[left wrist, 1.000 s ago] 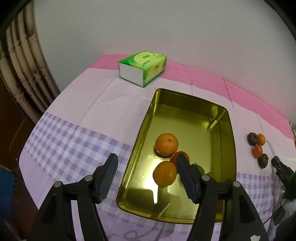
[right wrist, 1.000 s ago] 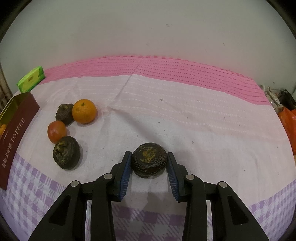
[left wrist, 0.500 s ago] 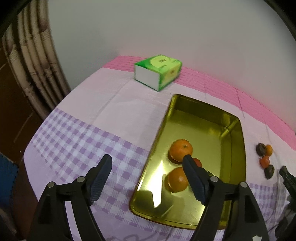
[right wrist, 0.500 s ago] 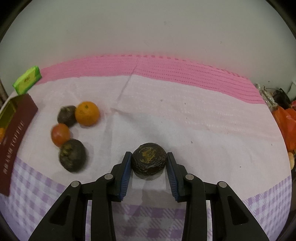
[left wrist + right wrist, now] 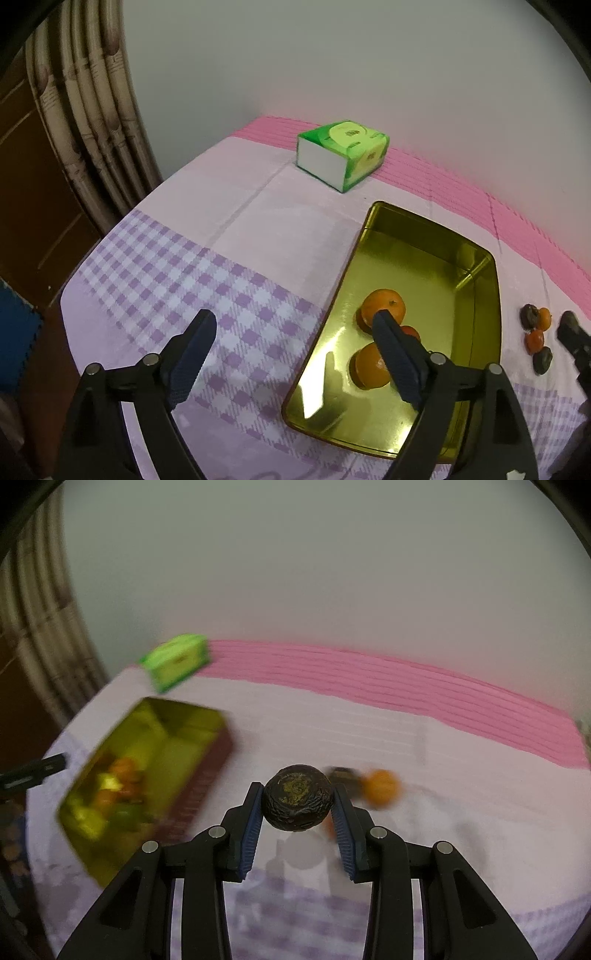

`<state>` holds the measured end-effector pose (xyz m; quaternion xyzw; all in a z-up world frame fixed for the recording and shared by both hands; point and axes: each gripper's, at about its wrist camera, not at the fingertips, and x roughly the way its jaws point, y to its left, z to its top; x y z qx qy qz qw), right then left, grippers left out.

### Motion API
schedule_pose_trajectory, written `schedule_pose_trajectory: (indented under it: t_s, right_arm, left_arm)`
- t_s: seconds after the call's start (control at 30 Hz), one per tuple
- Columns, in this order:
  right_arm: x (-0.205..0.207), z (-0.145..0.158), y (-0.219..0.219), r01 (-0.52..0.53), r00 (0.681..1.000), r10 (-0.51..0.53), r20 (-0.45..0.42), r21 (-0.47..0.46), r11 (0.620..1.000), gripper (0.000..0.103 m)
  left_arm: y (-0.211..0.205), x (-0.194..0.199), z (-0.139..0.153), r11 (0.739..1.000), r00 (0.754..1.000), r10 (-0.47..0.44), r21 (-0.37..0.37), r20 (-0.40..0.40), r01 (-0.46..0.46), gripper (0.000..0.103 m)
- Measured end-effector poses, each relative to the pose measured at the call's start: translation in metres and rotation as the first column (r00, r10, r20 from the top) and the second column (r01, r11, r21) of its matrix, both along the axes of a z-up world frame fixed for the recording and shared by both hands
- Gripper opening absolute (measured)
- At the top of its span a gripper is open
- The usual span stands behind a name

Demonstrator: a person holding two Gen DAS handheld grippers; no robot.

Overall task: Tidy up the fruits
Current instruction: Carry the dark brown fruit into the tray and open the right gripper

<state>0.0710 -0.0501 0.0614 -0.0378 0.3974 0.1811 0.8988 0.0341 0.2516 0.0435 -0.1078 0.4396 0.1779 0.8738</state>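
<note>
The gold tin (image 5: 476,266) sits on the checked tablecloth (image 5: 177,273) with 2 oranges (image 5: 384,304) and a smaller red fruit inside. The step in hand looks like the carry: the right gripper (image 5: 297,825) is clamped on a dark wrinkled fruit (image 5: 296,797), lifted clear of the cloth, the tin to its left. Next it likely needs to swing over the tin wall and lower into free floor. The left gripper (image 5: 291,354), empty, jaws just been opening, hangs near that tin edge and could crowd the drop. A green tissue box (image 5: 343,155) stands beyond; 4 small fruits (image 5: 537,334) remain on the cloth

Tin's fruits (image 5: 118,790) motion-blurred (kinds unclear)
</note>
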Motion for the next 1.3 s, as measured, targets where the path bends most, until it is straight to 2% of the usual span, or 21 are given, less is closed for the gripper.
schedule_pose_trajectory:
  t_s: [0.23,0.37,0.53,0.6,0.93,1.3]
  right_arm:
    - [-0.011,-0.009,0.074,-0.172,0.985,0.171,-0.033,-0.008,0.985,0.038]
    - [-0.015,-0.019,0.099,-0.22,0.974,0.219,-0.051,-0.027,0.975,0.038]
    - [-0.014,-0.034,0.118,-0.262,0.963,0.256,-0.081,-0.067,0.963,0.038]
    - [-0.013,-0.041,0.13,-0.283,0.958,0.274,-0.087,-0.11,0.953,0.038]
    - [-0.003,-0.053,0.141,-0.294,0.954,0.282,-0.104,-0.14,0.945,0.038]
    - [0.0,-0.057,0.14,-0.297,0.952,0.284,-0.111,-0.127,0.946,0.038]
  left_arm:
    - [0.011,-0.007,-0.001,0.998,0.998,0.059,-0.013,-0.004,-0.059,0.085]
    - [0.005,-0.005,-0.004,0.999,1.0,0.023,-0.029,-0.013,-0.023,0.085]
    - [-0.004,-0.003,-0.003,1.0,1.0,0.0,-0.002,-0.002,0.0,0.086]
    - [-0.004,-0.003,-0.004,1.0,1.0,0.0,0.002,-0.008,0.0,0.086]
    - [-0.003,-0.002,-0.008,1.0,1.0,0.003,-0.012,-0.026,-0.003,0.086]
    - [-0.002,-0.002,-0.009,1.0,0.999,0.0,-0.019,-0.035,0.0,0.086]
